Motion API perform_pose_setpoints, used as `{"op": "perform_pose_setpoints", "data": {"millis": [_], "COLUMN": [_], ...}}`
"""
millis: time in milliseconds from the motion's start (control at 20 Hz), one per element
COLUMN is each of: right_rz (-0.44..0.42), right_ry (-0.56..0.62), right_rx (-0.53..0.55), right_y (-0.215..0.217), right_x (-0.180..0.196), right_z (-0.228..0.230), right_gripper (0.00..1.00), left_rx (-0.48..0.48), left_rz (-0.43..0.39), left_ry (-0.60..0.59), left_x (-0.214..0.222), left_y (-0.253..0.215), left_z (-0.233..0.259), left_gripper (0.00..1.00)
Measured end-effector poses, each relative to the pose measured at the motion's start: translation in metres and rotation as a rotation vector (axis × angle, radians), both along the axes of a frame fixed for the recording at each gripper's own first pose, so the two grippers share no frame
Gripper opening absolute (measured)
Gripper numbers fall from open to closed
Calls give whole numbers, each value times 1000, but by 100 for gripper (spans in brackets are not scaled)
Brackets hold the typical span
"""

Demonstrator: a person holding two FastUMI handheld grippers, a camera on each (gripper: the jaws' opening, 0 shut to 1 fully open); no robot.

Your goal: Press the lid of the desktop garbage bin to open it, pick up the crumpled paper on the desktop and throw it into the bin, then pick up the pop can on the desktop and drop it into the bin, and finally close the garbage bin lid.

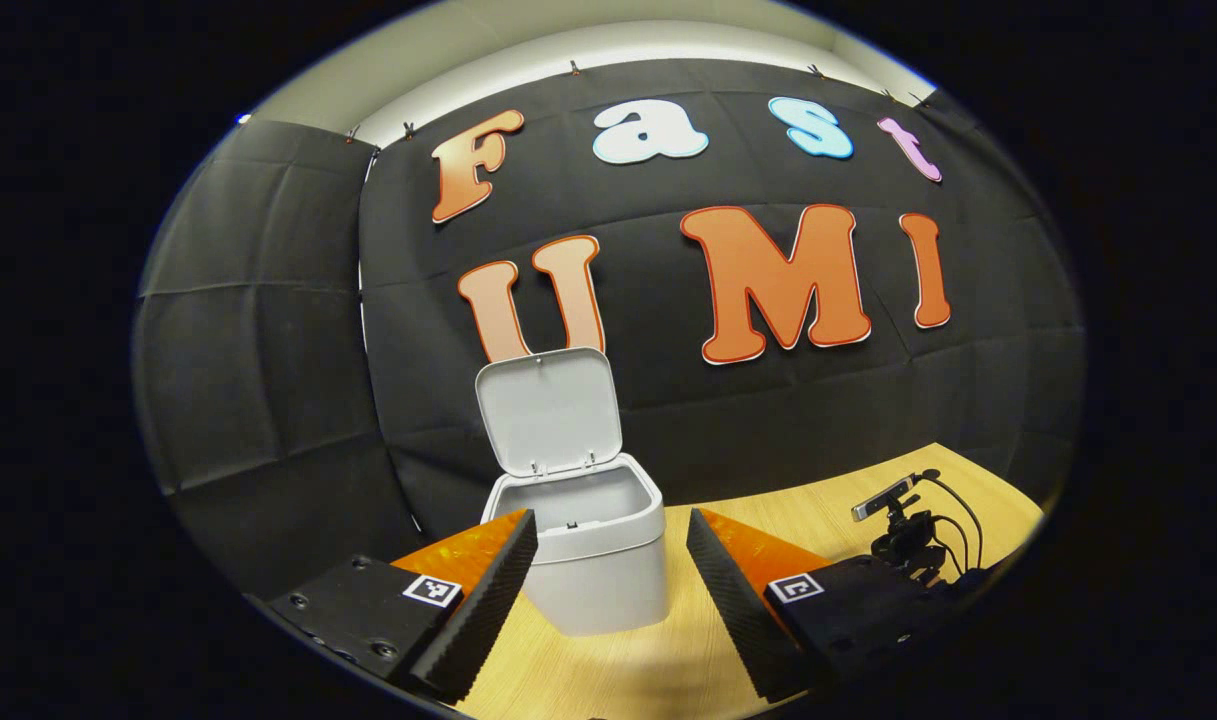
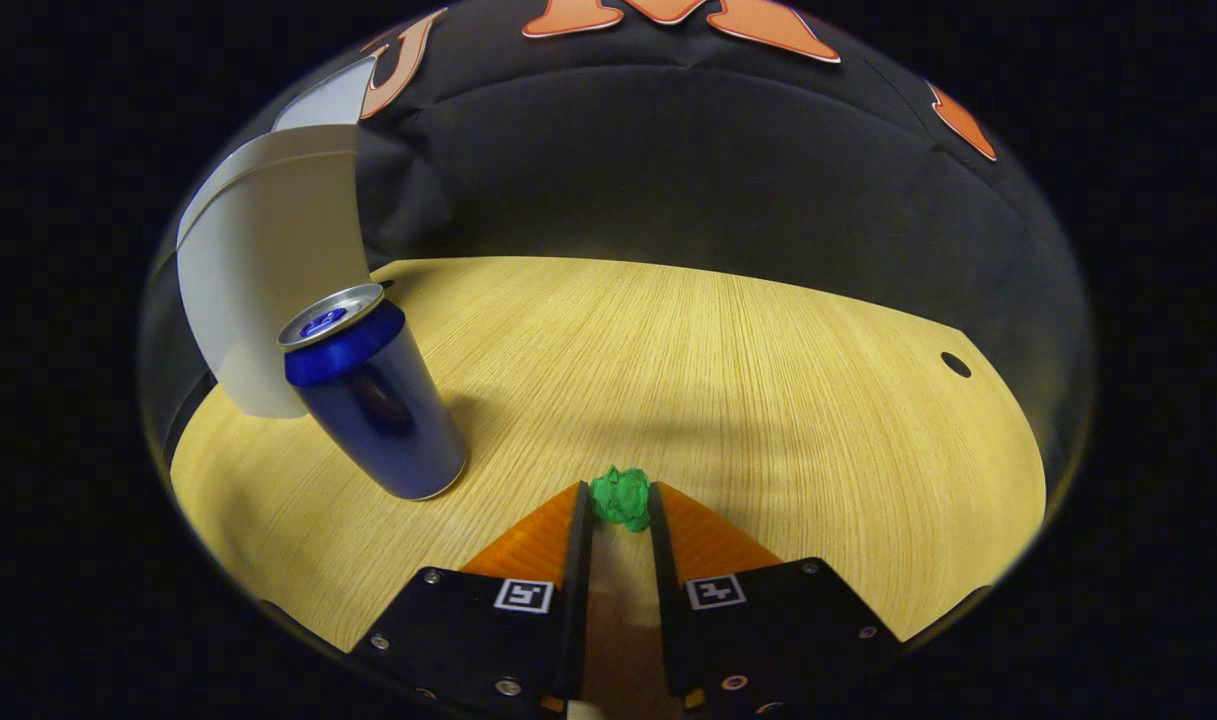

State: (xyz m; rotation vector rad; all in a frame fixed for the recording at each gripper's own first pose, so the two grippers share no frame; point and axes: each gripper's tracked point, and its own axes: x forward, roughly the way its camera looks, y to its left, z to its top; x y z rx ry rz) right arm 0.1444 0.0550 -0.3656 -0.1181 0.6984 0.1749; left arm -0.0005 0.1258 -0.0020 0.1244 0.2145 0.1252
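In the left gripper view the left hand-held gripper (image 1: 611, 545) stands wide apart, holding nothing, facing the white garbage bin (image 1: 593, 550) near the tabletop's (image 1: 818, 510) back edge, its lid (image 1: 548, 410) raised upright; in the right gripper view the right hand-held gripper (image 2: 620, 505) is closed onto the green crumpled paper (image 2: 622, 497) at its fingertips; the blue pop can (image 2: 370, 395) stands upright beside the bin, toward the tabletop's left edge; a small camera on a stand (image 1: 893, 520) sits near the right edge.
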Motion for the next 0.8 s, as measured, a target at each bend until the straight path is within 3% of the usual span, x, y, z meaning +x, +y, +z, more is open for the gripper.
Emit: {"op": "perform_pose_setpoints", "data": {"millis": [100,200,300,400,450,800], "right_rz": [-3,-1,-6,-59,-67,-2], "right_ry": [-9,-6,9,-4,-22,-163], "right_rx": [-19,-16,13,31,47,111], "right_y": [-2,0,-2,-12,-12,8], "right_x": [1,0,0,1,4,-9], "right_z": [1,0,3,20,26,121], "right_gripper": [30,19,17,14,7,6], "left_rx": [1,-1,-1,3,4,-66], "left_rz": [-5,-7,-6,-5,-2,0], "left_ry": [0,1,-3,-15,-21,-61], "left_x": [-2,-6,-10,-16,-19,-22], "left_y": [1,3,5,8,12,21], "left_z": [0,-1,1,4,5,5], "left_gripper": [95,95,95,95,95,95]}}
